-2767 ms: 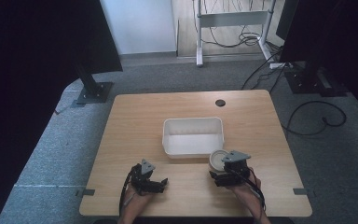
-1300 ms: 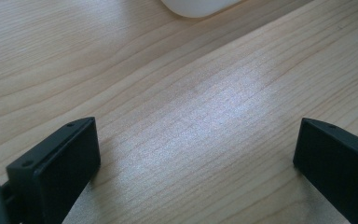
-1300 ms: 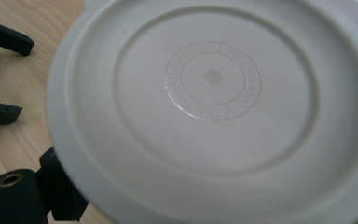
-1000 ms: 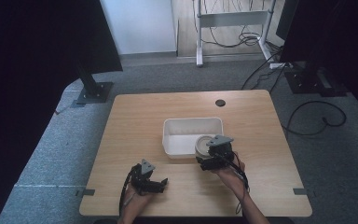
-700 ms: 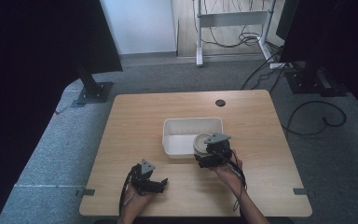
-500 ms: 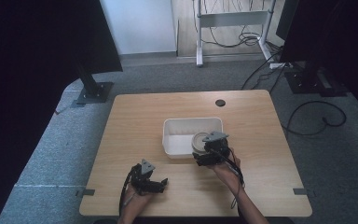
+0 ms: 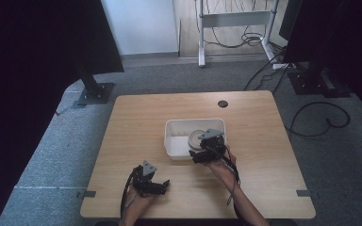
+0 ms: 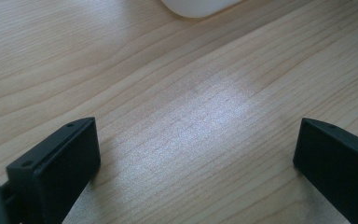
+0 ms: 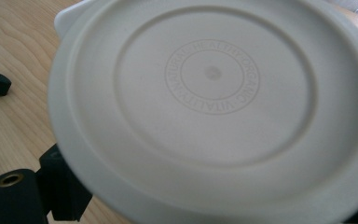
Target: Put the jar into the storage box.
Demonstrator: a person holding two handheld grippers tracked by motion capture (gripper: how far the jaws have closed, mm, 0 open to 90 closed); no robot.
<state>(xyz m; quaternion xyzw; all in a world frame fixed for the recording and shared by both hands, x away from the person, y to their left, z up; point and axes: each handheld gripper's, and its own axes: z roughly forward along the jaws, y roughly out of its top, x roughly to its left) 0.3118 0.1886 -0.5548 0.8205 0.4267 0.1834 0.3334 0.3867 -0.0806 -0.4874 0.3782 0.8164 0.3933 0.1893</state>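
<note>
You are holding a round white lid (image 9: 209, 107) in your right tool (image 7: 208, 149), clamped at its rim over the white tub (image 7: 175, 141), apparently to drop it in; your left tool (image 7: 147, 181) is resting wide open and empty on the counter (image 7: 136, 122).

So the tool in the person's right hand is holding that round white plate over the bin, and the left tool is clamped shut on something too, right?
Not quite. The right tool does hold the round white plate at the white bin. But the left tool grips nothing: the left gripper view shows its jaws wide apart with bare wooden table between them.
</note>
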